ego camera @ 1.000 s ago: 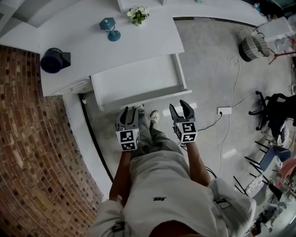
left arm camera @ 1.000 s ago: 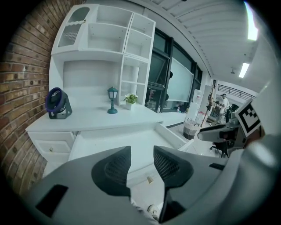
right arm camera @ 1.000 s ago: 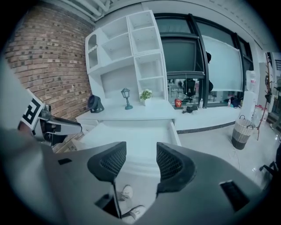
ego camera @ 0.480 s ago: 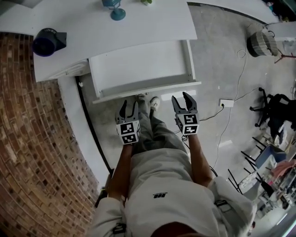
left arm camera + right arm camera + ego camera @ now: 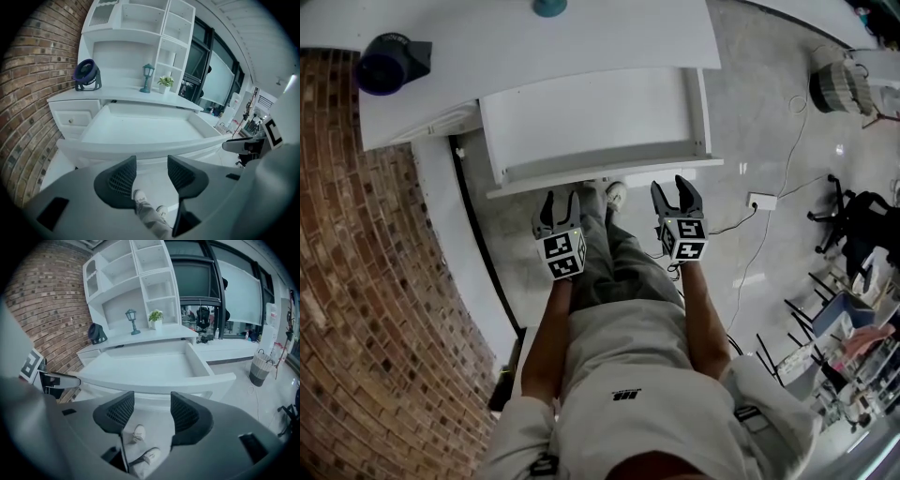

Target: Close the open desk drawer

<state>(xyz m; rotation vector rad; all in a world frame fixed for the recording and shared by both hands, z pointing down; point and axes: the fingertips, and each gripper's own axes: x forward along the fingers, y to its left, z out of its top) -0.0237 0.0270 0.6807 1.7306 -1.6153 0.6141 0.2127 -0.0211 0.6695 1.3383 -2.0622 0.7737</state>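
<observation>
A wide white desk drawer (image 5: 591,122) stands pulled out from the white desk (image 5: 581,37), empty inside; its front panel (image 5: 609,178) faces me. The same drawer (image 5: 140,129) fills the middle of the left gripper view and shows as the drawer (image 5: 145,366) in the right gripper view. My left gripper (image 5: 559,201) hangs just short of the front panel's left part, open and empty. The right gripper (image 5: 677,188) sits just below the panel's right end, also open and empty. Neither touches the drawer.
A dark blue fan (image 5: 384,64) and a teal lantern base (image 5: 549,7) stand on the desk top. A brick wall (image 5: 366,281) runs along the left. A power strip and cable (image 5: 759,201) lie on the floor at right, with a basket (image 5: 836,89) beyond.
Both grippers have moved forward toward the drawer front, and the drawer now lies closer below my head. Both stay open.
</observation>
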